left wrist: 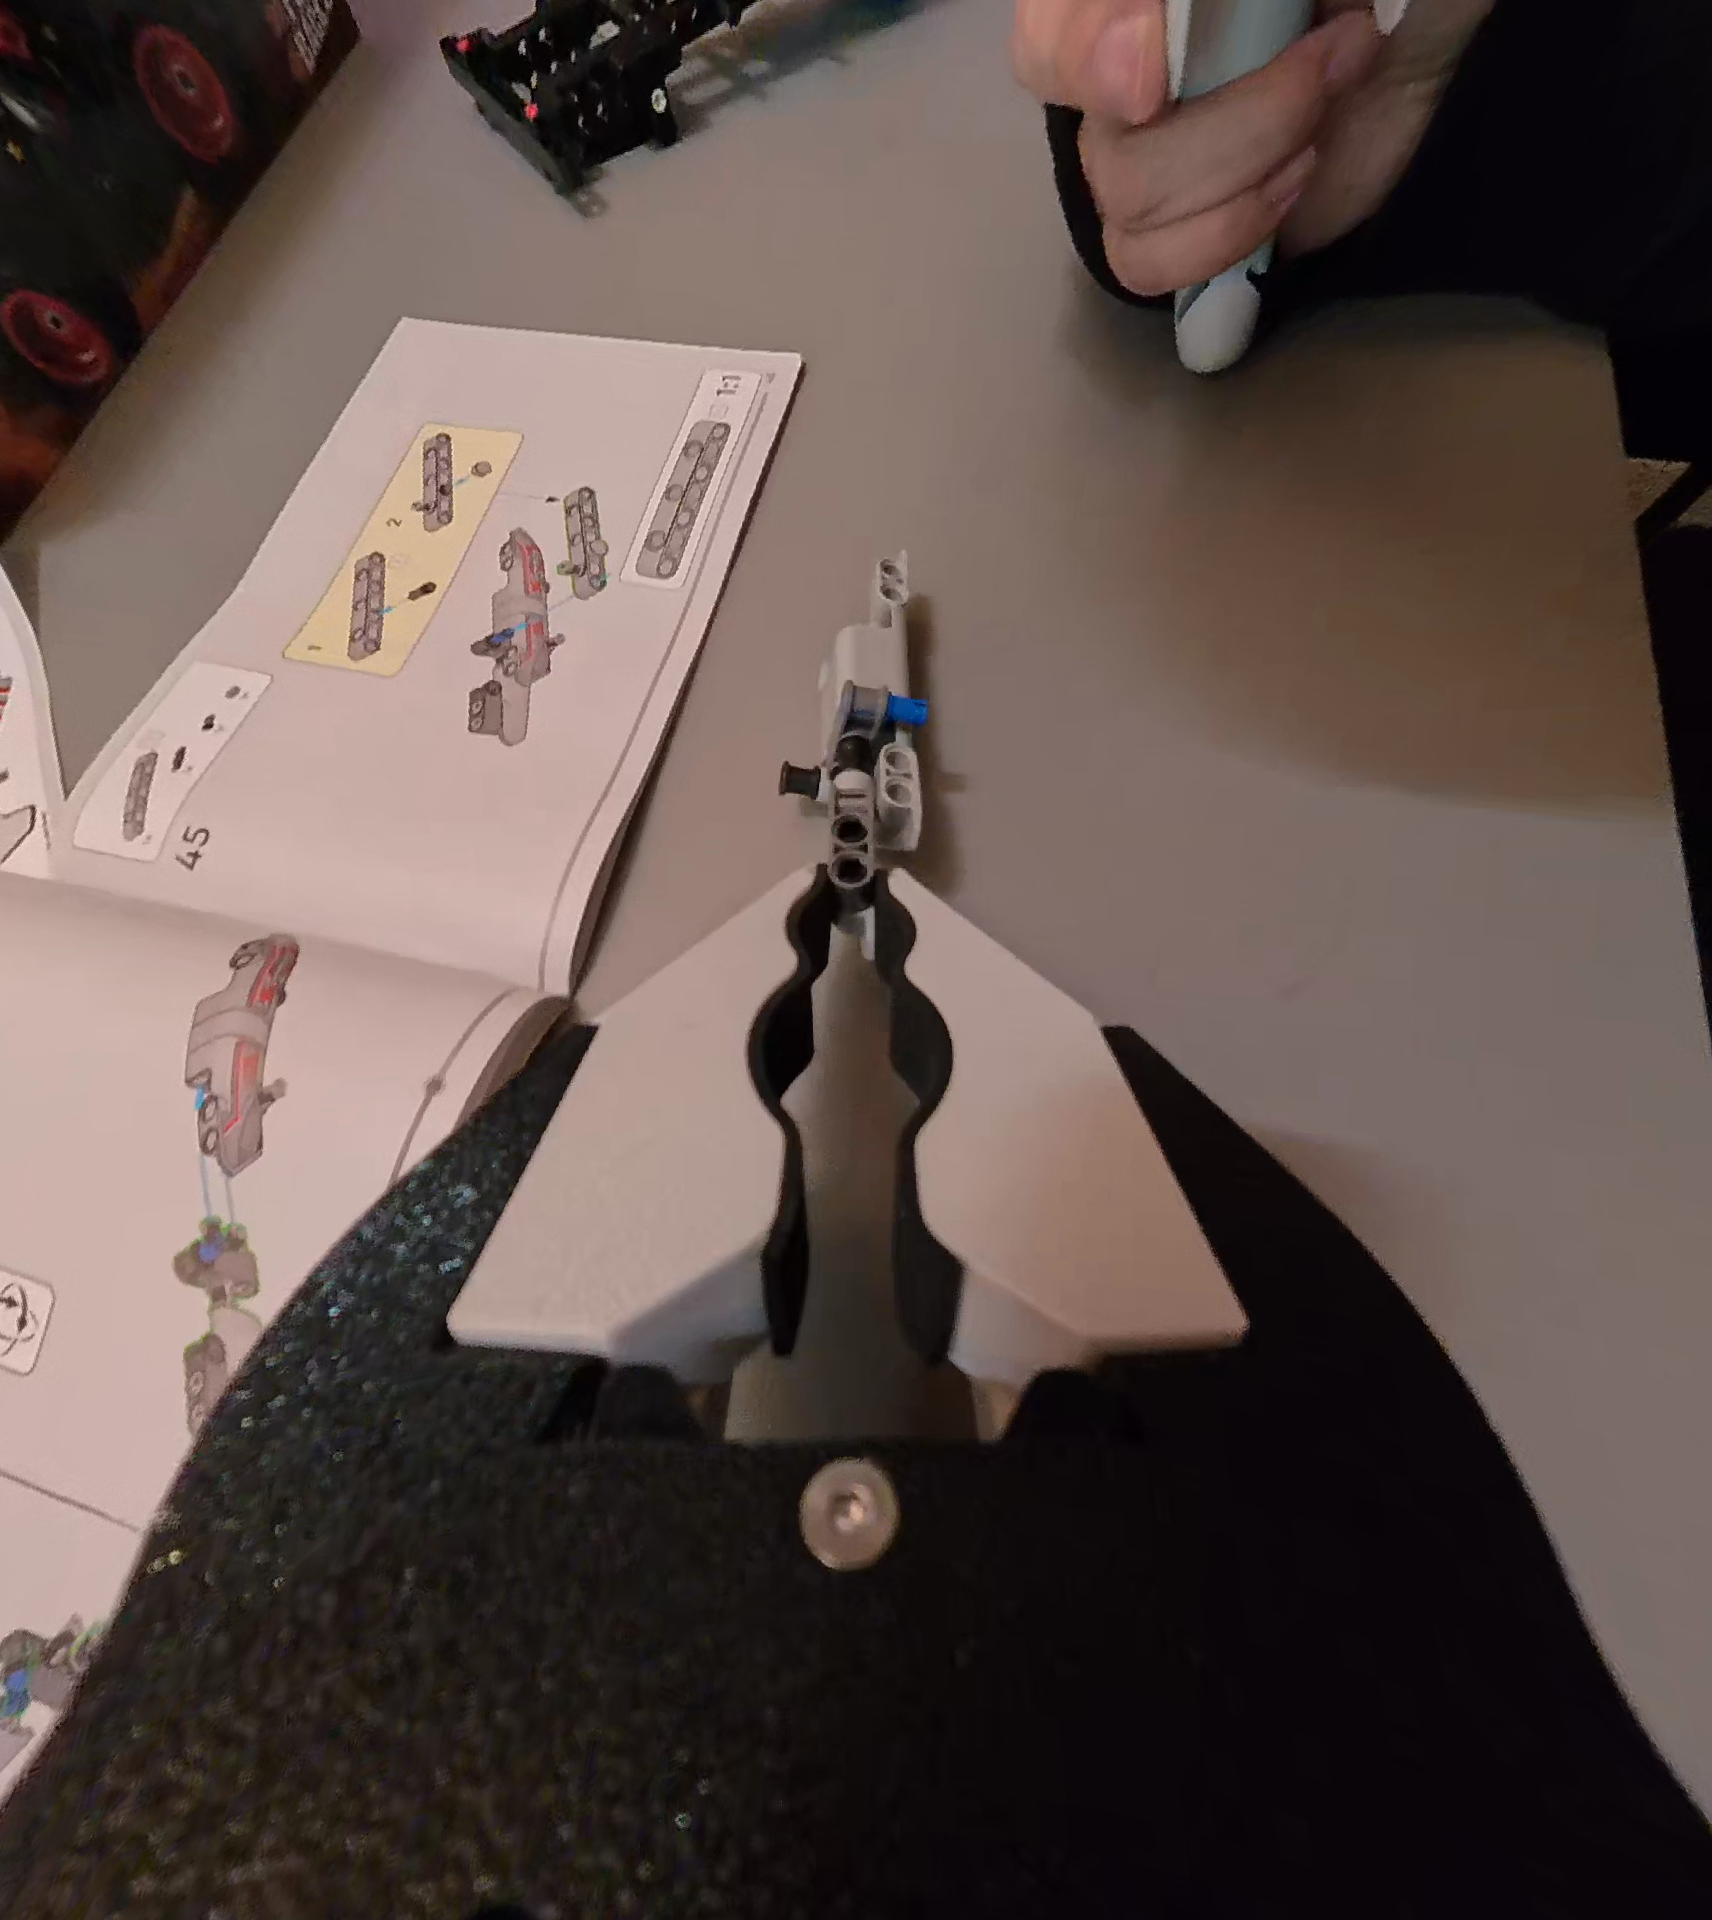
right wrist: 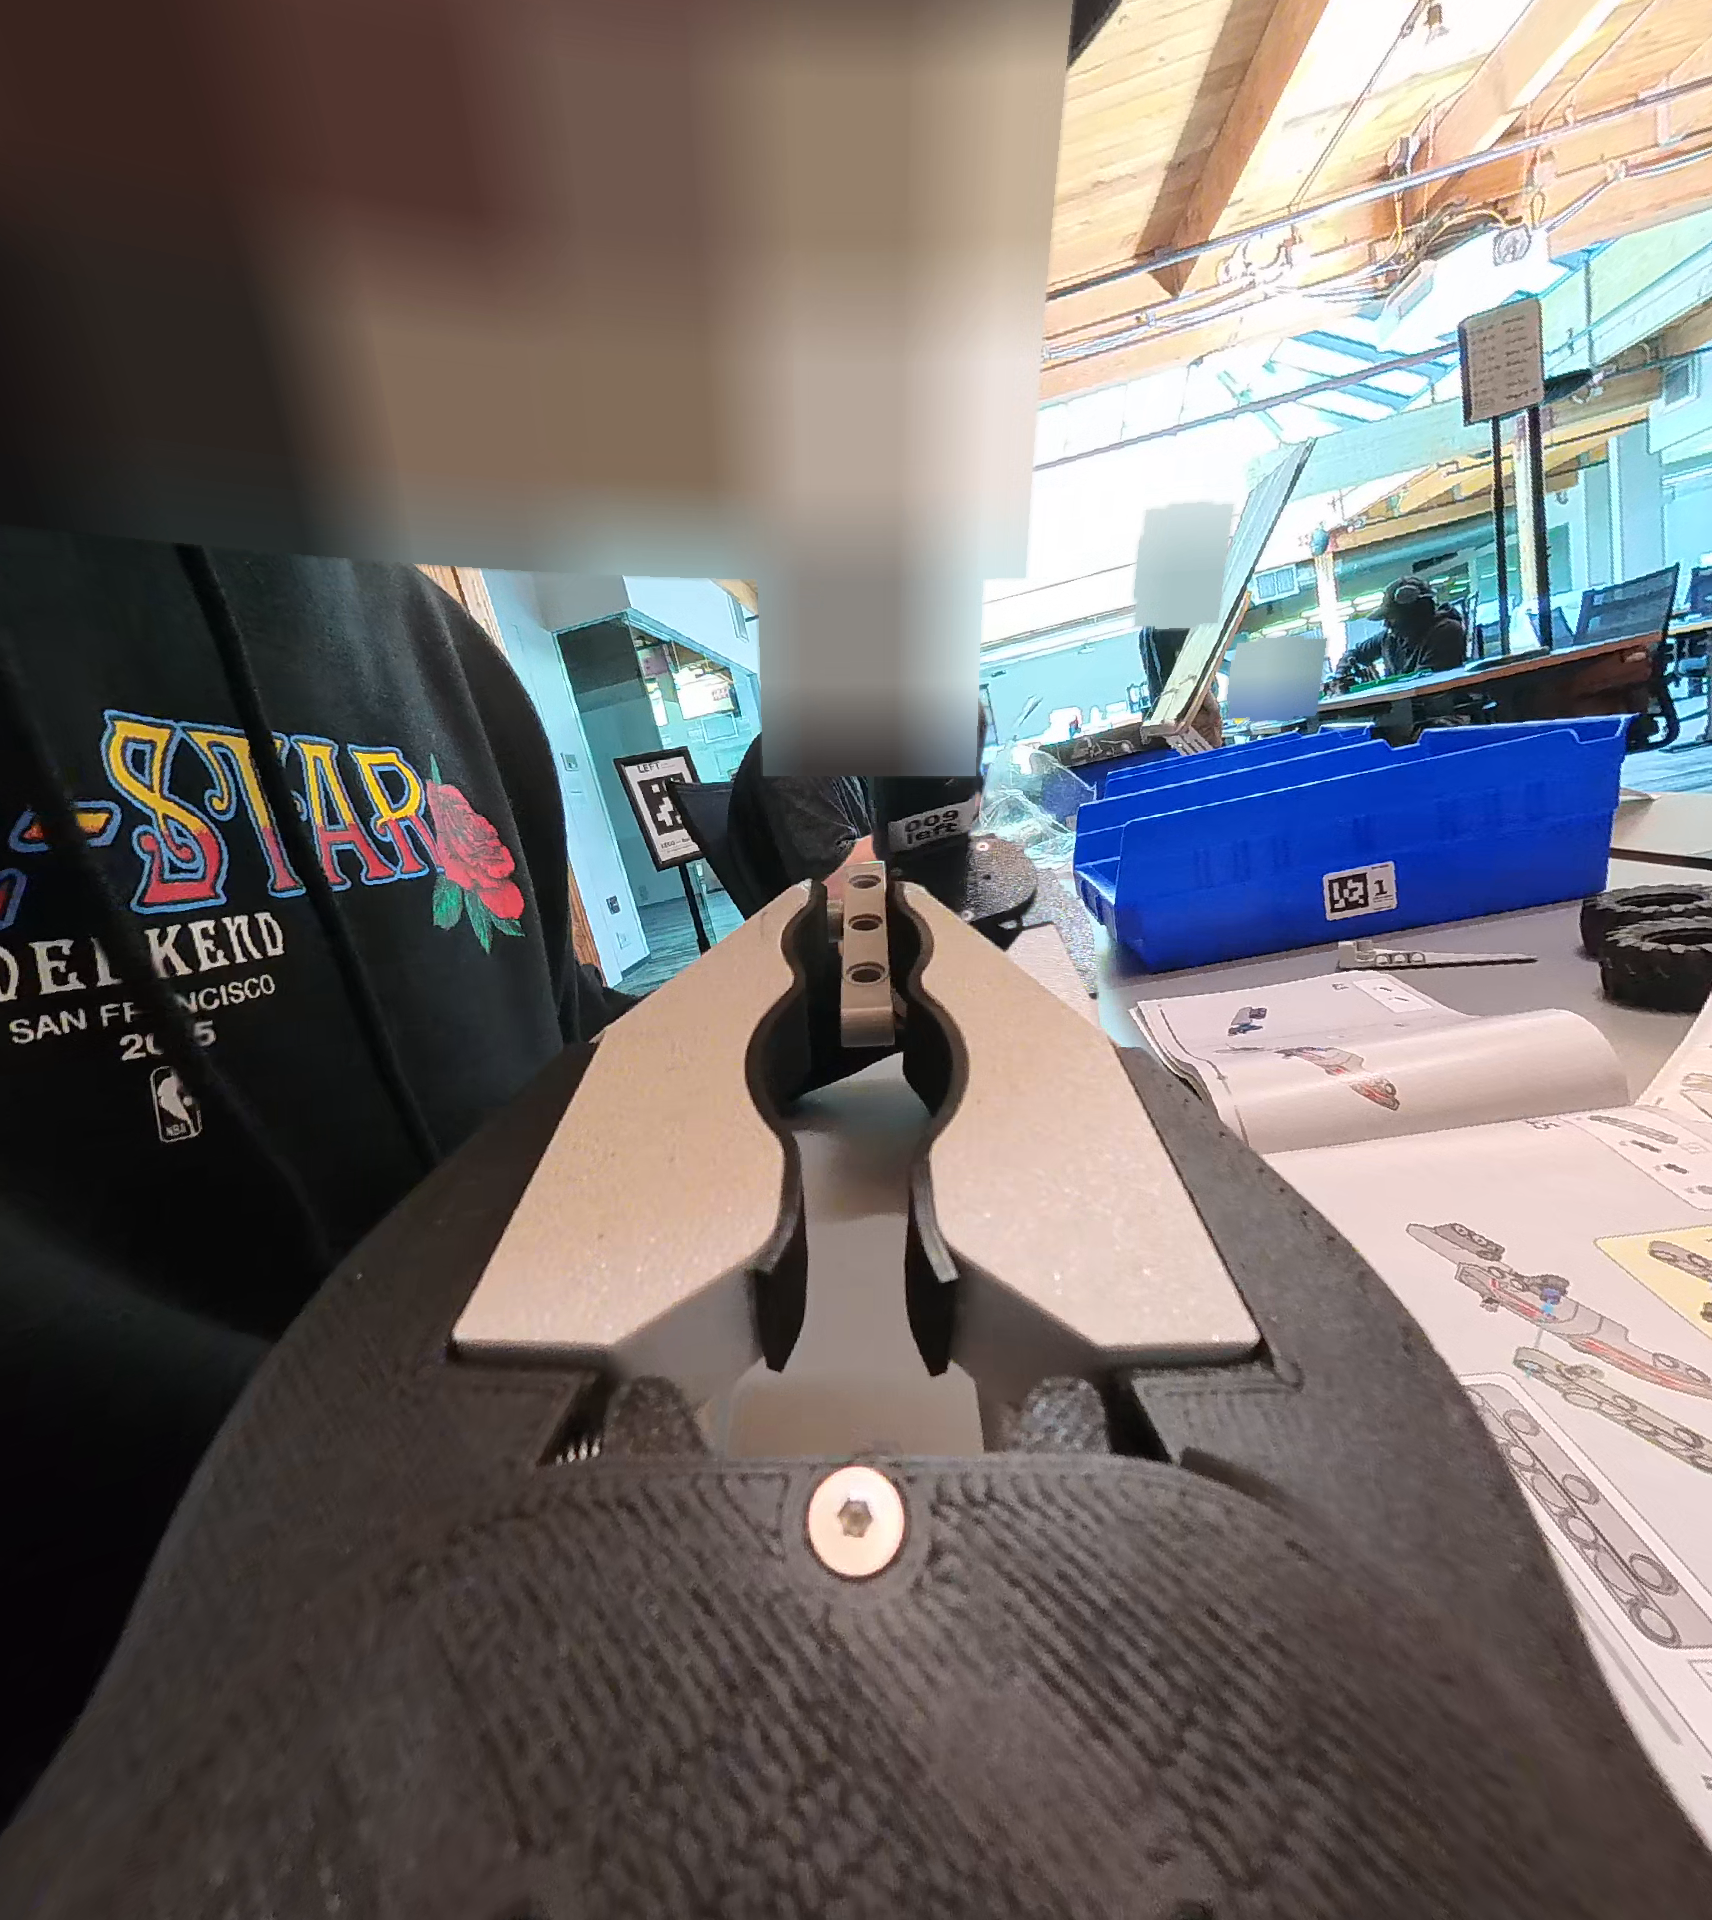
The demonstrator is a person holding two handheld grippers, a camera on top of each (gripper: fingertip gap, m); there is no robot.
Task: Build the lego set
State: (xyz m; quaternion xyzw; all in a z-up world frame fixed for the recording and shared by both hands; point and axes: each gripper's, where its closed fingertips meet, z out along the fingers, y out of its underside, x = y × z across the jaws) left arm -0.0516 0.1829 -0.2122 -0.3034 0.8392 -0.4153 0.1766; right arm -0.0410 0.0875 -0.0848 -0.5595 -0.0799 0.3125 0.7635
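Jaws of my left gripper point(left wrist: 853, 896) pinch the grey lego assembly point(left wrist: 867, 748) at frame centre, above the worktop point(left wrist: 1247, 727). Right gripper point(right wrist: 852, 914) clamps a grey holed beam point(right wrist: 866, 951). Only its view shows blue bins point(right wrist: 1351, 831) and tyres point(right wrist: 1693, 961), right.

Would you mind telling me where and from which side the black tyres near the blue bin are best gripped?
Judging from the right wrist view, I would grip the nearer black tyre across its outer tread, coming down from above. It lies flat on the table with its hub opening facing up, so the knobbly sides are exposed. The right tongs would first have to put down the grey beam.
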